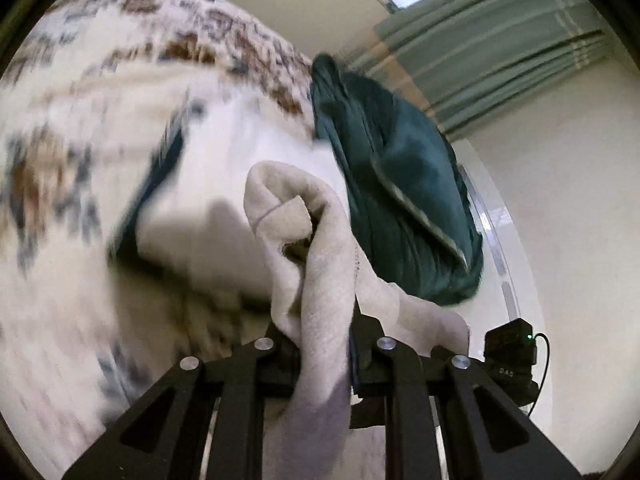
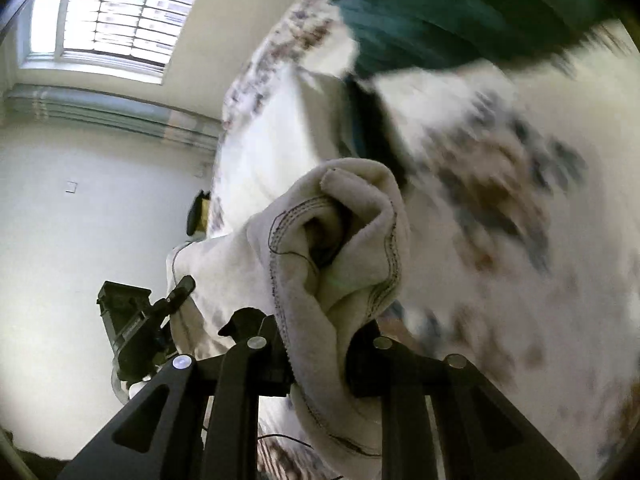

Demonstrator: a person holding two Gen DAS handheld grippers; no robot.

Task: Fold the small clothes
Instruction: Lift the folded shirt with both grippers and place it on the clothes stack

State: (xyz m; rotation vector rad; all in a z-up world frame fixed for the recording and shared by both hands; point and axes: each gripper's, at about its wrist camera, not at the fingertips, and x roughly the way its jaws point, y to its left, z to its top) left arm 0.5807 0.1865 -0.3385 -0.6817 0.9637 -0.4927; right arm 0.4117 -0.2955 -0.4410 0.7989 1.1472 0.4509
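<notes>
- Left wrist view: the left gripper has its fingers clamped on a bunched edge of the cream cloth, likely lifted to spread it for folding. A dark green garment lies further off on the patterned bed, which is blurred.
- Right wrist view: the right gripper pinches another bunch of the cloth; the fingertips are hidden under the fabric.

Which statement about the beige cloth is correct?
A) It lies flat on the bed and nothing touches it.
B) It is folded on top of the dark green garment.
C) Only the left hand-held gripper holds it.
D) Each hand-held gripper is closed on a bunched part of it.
D: the beige cloth is bunched in the left hand-held gripper, and the right hand-held gripper pinches cloth of the same kind, apart from the dark green garment.
</notes>
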